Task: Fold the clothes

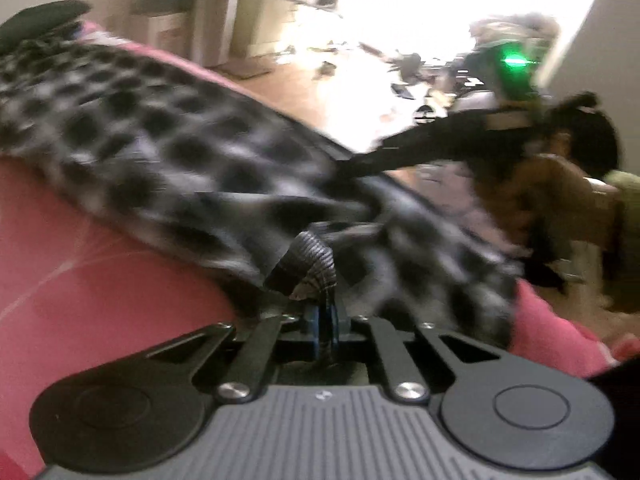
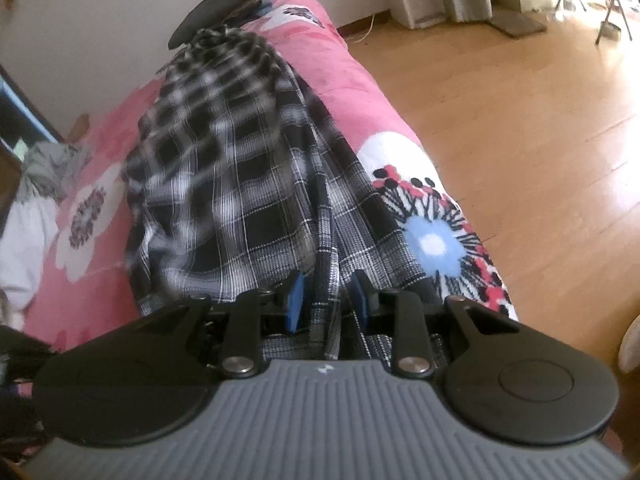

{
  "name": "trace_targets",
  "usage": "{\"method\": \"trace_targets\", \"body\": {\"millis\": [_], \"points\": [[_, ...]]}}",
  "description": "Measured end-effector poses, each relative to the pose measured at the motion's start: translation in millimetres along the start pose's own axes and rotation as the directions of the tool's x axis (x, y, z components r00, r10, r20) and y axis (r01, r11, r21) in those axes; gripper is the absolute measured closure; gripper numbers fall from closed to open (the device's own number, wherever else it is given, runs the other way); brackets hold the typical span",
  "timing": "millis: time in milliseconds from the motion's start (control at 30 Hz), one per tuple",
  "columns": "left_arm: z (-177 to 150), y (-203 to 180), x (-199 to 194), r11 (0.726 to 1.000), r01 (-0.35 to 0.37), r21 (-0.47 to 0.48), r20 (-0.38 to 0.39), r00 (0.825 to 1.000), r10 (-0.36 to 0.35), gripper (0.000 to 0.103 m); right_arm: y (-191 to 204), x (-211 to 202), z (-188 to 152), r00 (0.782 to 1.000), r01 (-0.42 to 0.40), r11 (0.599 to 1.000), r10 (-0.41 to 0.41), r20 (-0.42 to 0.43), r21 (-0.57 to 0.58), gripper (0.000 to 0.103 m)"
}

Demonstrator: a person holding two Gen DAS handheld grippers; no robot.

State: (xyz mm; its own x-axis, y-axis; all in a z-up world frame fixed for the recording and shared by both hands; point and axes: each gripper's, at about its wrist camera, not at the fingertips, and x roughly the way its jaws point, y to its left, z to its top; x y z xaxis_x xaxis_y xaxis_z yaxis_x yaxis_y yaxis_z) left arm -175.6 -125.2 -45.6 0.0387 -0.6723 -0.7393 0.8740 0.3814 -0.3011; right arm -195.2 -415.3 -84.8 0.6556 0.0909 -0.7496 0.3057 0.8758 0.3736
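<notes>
Low centre of the left wrist view, the left gripper (image 1: 324,320) was pinched together on a bunched edge of the checked garment (image 1: 168,152). In the right wrist view the right gripper (image 2: 326,300) stood partly apart, a ridge of plaid running between its blue pads (image 2: 294,300); whether they pressed it was hard to say. The garment stretched up the frame over the pink flowered bedspread (image 2: 360,80), toward the dark cushion (image 2: 218,8) at upper left. Best kept taut, both corners lifted evenly, before folding across.
</notes>
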Motion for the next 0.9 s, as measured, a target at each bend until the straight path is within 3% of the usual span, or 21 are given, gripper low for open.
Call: {"method": "trace_targets", "body": {"millis": [200,400,533,600,900], "points": [[-1,-31,-3,0.989,0.143,0.021,0.014,0.99,-0.143,0.098,8,-2,-2,1.0,-0.004,0.999,0.004,-0.003,-0.043,0.079],[1,-53,-12,0.966,0.256,0.025,0.047,0.965,-0.257,0.098,7,0,-3,0.998,-0.053,0.999,0.052,-0.021,-0.013,0.077],[2,-65,-12,0.953,0.301,0.023,0.046,0.952,-0.302,0.098,3,1,-4,0.997,-0.076,0.997,0.077,-0.02,0.017,0.079],[3,-68,-11,0.95,0.312,0.017,0.043,0.949,-0.312,0.098,3,0,-4,0.997,-0.074,0.997,0.074,-0.016,0.01,0.096],[12,-70,1,0.928,0.369,-0.048,0.037,0.929,-0.368,0.098,2,-21,-1,0.997,-0.05,0.999,0.051,0.057,-0.012,0.101]]}}
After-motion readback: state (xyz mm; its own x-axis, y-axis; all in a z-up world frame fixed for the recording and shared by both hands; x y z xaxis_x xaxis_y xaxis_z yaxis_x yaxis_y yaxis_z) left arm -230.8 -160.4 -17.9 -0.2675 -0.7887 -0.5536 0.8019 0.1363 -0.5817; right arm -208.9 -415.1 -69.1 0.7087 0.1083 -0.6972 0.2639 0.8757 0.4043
